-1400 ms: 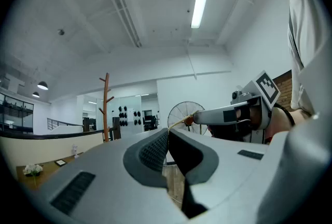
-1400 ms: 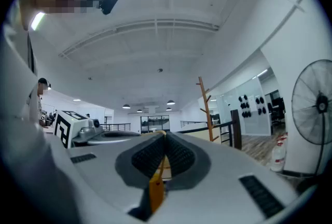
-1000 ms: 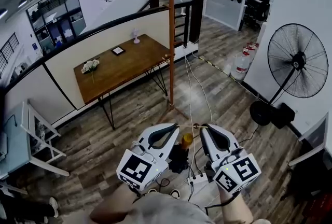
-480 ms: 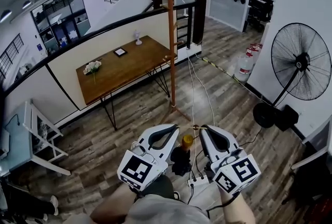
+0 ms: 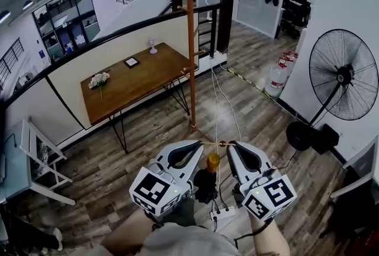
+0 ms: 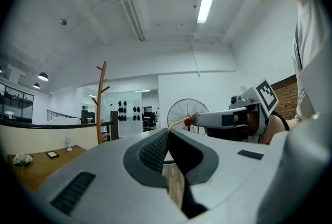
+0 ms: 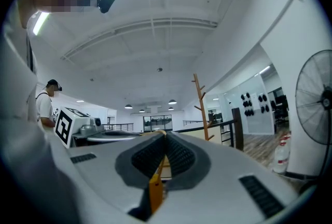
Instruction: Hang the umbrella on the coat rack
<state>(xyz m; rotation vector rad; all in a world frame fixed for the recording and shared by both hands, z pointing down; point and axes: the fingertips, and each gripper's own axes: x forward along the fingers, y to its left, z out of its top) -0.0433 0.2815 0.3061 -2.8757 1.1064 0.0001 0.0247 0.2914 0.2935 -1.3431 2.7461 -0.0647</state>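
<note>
The umbrella (image 5: pixel 205 182) is black with a yellow handle end (image 5: pixel 213 160). It hangs between my two grippers from a thin yellow strap (image 5: pixel 217 143). My left gripper (image 5: pixel 200 144) is shut on the strap's left end (image 6: pixel 179 123). My right gripper (image 5: pixel 229 145) is shut on the other end, and a yellow strip (image 7: pixel 155 187) shows between its pads. The wooden coat rack (image 5: pixel 190 41) stands ahead on the floor, beyond the grippers, next to a table; it also shows as a coat rack (image 6: pixel 99 102) and a coat rack (image 7: pixel 199 106) in the gripper views.
A wooden table (image 5: pixel 136 77) with flowers stands left of the rack, along a low wall. A large standing fan (image 5: pixel 343 74) is at the right. White cables (image 5: pixel 220 101) and a power strip (image 5: pixel 226 212) lie on the wood floor.
Both grippers keep their hold on the strap. The rack and table have shifted slightly left and a little nearer in the head view.
</note>
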